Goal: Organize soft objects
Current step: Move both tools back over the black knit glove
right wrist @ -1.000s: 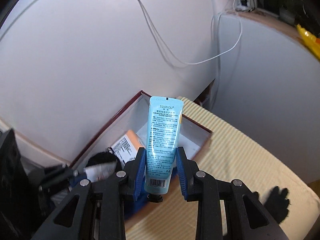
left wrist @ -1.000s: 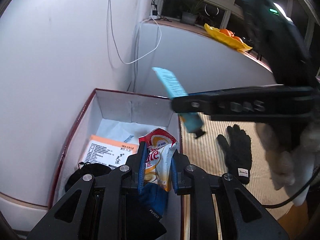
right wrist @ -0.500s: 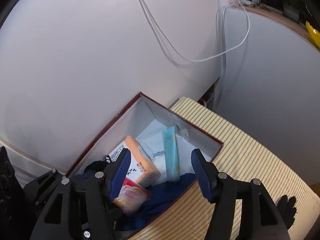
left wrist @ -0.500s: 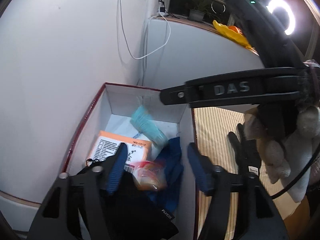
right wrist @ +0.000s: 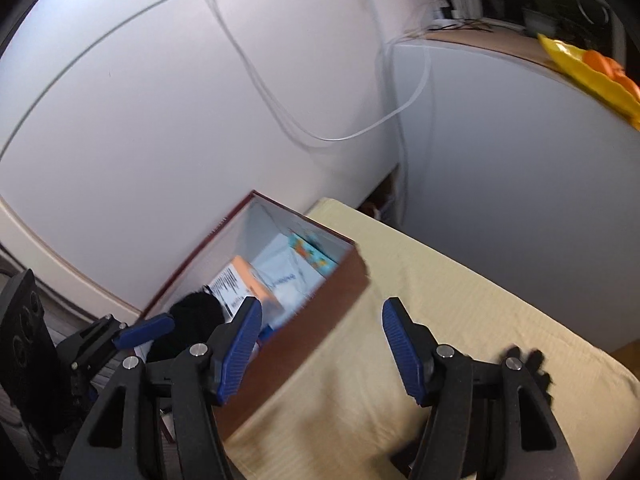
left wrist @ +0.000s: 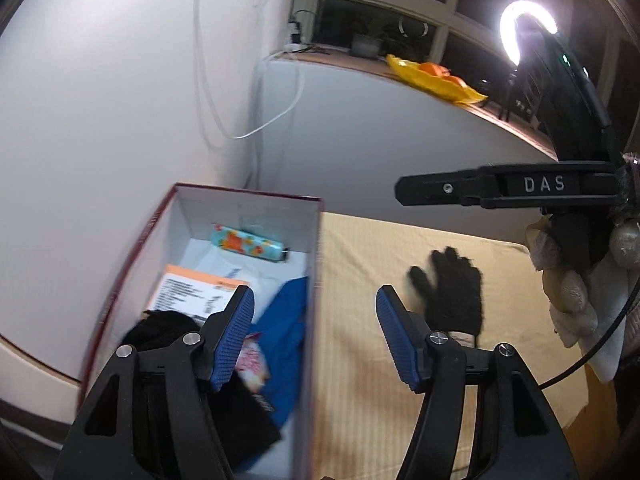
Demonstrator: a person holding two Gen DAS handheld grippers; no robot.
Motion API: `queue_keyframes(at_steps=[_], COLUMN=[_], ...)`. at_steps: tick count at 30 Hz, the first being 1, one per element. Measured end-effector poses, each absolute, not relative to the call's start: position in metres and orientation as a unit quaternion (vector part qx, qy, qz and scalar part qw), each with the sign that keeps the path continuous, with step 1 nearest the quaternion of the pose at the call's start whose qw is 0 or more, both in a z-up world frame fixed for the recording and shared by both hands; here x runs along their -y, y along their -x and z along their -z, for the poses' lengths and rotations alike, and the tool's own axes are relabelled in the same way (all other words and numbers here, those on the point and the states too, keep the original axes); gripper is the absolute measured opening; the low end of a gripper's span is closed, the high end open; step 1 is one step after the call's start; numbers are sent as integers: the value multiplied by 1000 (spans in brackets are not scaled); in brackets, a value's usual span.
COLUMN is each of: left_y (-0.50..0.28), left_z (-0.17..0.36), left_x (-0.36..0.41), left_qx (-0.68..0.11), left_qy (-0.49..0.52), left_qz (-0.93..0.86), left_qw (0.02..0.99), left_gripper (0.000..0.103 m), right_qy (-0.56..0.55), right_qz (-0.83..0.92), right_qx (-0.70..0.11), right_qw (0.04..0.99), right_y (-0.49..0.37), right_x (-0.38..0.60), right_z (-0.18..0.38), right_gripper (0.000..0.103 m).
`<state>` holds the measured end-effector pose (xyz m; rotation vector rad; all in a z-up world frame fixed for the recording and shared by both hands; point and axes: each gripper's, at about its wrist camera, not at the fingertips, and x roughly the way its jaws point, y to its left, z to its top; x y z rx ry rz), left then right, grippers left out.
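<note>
surface: yellow striped cloth [left wrist: 360, 380] | on it: box [left wrist: 314, 320], black glove [left wrist: 452, 292]

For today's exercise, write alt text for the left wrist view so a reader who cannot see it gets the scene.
The left gripper hangs open and empty above the right wall of a box holding a tube, blue cloth and packets. A black glove lies on the yellow mat beside it, with the right gripper at upper right.

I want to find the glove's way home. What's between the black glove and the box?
Only bare striped yellow cloth lies between the black glove and the box, seen in the left wrist view.
</note>
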<state>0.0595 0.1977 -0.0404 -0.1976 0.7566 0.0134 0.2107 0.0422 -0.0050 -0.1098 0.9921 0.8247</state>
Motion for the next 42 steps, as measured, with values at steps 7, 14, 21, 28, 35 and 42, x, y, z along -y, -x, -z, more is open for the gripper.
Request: queue_keyframes(at_steps=[7, 14, 21, 28, 35, 42], left_y=[-59, -81, -116, -136, -142, -146], left_z=[40, 72, 114, 138, 144, 148], left_x=[-149, -97, -64, -55, -55, -52], left_qx=[-361, -391, -443, -465, -468, -465], left_qy=[92, 102, 104, 86, 57, 47], left_qz=[31, 74, 84, 60, 42, 42], left_qw=[927, 912, 887, 879, 881, 883], left_gripper=[63, 63, 63, 63, 63, 63], right_qy=[28, -1, -16, -27, -26, -23], right_qz=[-352, -293, -241, -231, -232, -229], right_qx=[-464, -486, -519, -544, -556, -560], right_qw=[813, 823, 820, 806, 798, 796], right_y=[-207, -215, -226, -234, -238, -240], right_x=[32, 108, 155, 165, 154, 145], right_z=[10, 41, 95, 131, 146, 153], right_gripper=[59, 60, 60, 60, 60, 60])
